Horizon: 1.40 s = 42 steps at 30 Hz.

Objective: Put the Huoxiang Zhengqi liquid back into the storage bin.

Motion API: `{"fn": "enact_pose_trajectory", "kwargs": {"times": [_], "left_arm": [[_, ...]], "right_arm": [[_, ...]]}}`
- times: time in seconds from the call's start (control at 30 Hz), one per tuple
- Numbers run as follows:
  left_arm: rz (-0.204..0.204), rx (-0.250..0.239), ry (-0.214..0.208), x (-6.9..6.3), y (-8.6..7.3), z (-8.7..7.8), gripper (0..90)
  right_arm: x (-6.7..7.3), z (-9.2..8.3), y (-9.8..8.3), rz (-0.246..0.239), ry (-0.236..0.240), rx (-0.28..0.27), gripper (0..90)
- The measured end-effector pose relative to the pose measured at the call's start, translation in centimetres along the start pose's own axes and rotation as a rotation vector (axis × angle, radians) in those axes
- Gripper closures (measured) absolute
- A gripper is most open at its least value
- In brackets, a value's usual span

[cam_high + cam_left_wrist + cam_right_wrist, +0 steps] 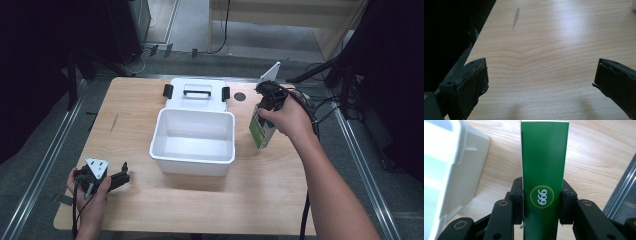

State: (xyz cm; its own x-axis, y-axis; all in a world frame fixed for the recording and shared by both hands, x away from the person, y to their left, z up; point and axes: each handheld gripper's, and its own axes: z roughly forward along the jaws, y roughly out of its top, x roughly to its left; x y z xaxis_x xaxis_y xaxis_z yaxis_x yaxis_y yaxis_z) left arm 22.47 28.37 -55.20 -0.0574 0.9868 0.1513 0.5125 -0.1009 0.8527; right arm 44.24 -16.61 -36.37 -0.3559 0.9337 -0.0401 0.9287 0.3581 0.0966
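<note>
A white plastic bin (194,141) stands open in the middle of the wooden table, its lid (197,94) with black clasps lying just behind it. To the right of the bin, my right gripper (266,107) is shut on a green and white carton (261,131), held above the table. In the right gripper view both black jaws press the sides of the green carton (543,170) at its round "999" mark, and the bin's wall (451,172) is at the left. My left gripper (122,175) rests low near the front left corner, open, with bare wood between its fingers (471,85).
A small dark round disc (240,96) lies on the table right of the lid. The table edge (90,120) drops off at the left toward a metal rail (47,160). Dark stands and cables sit behind and right of the table.
</note>
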Motion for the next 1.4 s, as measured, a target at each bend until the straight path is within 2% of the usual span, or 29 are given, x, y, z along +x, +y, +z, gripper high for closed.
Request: {"fn": "enact_pose_trajectory", "kwargs": {"times": [0.2,0.37,0.4,0.47,0.5,0.63,0.7,0.9,1.0,1.27,1.4], "left_arm": [[0.001,0.001,0.001,0.0,0.0,0.0,0.0],[0.004,0.003,0.000,0.0,0.0,0.0,0.0],[0.006,0.004,-0.001,0.0,0.0,0.0,0.0],[0.006,0.003,-0.002,0.0,0.0,0.0,0.0],[0.004,0.003,-0.003,0.0,0.0,0.0,0.0],[0.005,0.007,-0.006,0.0,0.0,0.0,0.0],[0.004,0.006,-0.008,0.1,0.0,0.0,0.0],[0.002,0.007,-0.009,0.1,0.0,0.0,0.0],[0.001,0.008,-0.011,0.1,0.0,0.0,0.0],[0.002,0.008,-0.012,0.1,0.0,0.0,0.0],[0.003,0.008,-0.013,0.1,0.0,0.0,0.0]], "right_arm": [[0.3,-2.8,-1.0,-0.056,0.006,-0.043,64.8],[0.8,-4.3,-1.4,-0.080,0.025,-0.062,64.7],[1.2,-5.1,-1.5,-0.089,0.035,-0.069,64.7],[1.4,-5.5,-1.6,-0.098,0.037,-0.075,64.7],[1.9,-6.4,-1.7,-0.118,0.034,-0.083,64.7],[2.6,-7.4,-1.8,-0.146,0.029,-0.103,64.6],[3.4,-8.4,-1.9,-0.169,0.028,-0.110,64.6],[4.5,-9.7,-2.0,-0.211,0.031,-0.127,64.5],[5.3,-10.4,-2.1,-0.221,0.049,-0.145,64.5],[7.4,-11.6,-2.1,-0.294,0.075,-0.172,64.5],[8.4,-12.0,-2.3,-0.358,0.107,-0.193,64.5]]}}
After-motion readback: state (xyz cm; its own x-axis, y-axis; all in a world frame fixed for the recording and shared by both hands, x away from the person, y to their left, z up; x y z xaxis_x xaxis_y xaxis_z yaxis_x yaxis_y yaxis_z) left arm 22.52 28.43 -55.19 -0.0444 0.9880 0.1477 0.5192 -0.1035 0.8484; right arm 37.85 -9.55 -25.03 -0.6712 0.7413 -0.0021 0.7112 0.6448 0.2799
